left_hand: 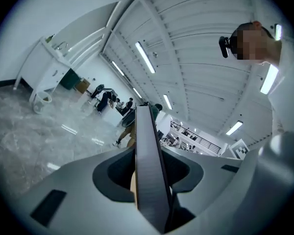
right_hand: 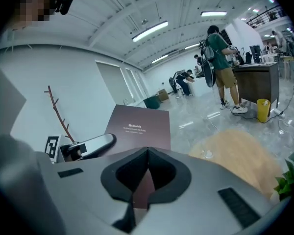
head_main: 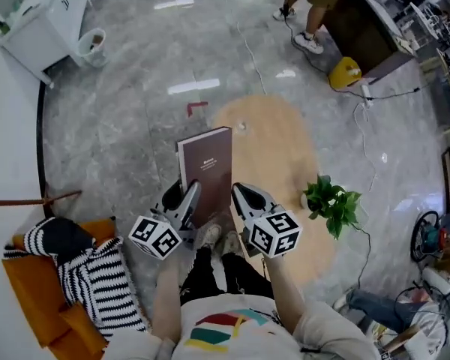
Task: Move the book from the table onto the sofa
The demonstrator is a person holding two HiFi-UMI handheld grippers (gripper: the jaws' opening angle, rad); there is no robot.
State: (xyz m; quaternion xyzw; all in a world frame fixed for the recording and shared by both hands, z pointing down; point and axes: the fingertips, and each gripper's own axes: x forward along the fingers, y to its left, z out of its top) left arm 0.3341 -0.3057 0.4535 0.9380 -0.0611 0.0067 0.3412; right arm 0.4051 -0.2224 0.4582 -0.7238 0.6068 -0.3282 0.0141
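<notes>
Head view: the maroon book (head_main: pixel 205 172) stands upright in the air, its cover towards the camera, above the left edge of the oval wooden table (head_main: pixel 285 156) and the grey floor; the left gripper (head_main: pixel 186 201) takes its near left corner, the right gripper (head_main: pixel 238 197) its near right corner; a potted plant (head_main: pixel 331 201) stands at the table's right edge; the orange sofa (head_main: pixel 30 291) lies near left, well apart from the book, with a black-and-white striped cloth (head_main: pixel 97 276) on it.

Left gripper view: the book (left_hand: pixel 146 131) shows edge-on, rising between the jaws; the jaws stand narrow, pressed on both its faces.

Right gripper view: the jaws are almost together, pinched on the book's near edge; the cover (right_hand: pixel 139 126) slopes away beyond them; the left gripper (right_hand: pixel 88 146) touches the book's left side; the table (right_hand: pixel 240 155) lies to the right.
</notes>
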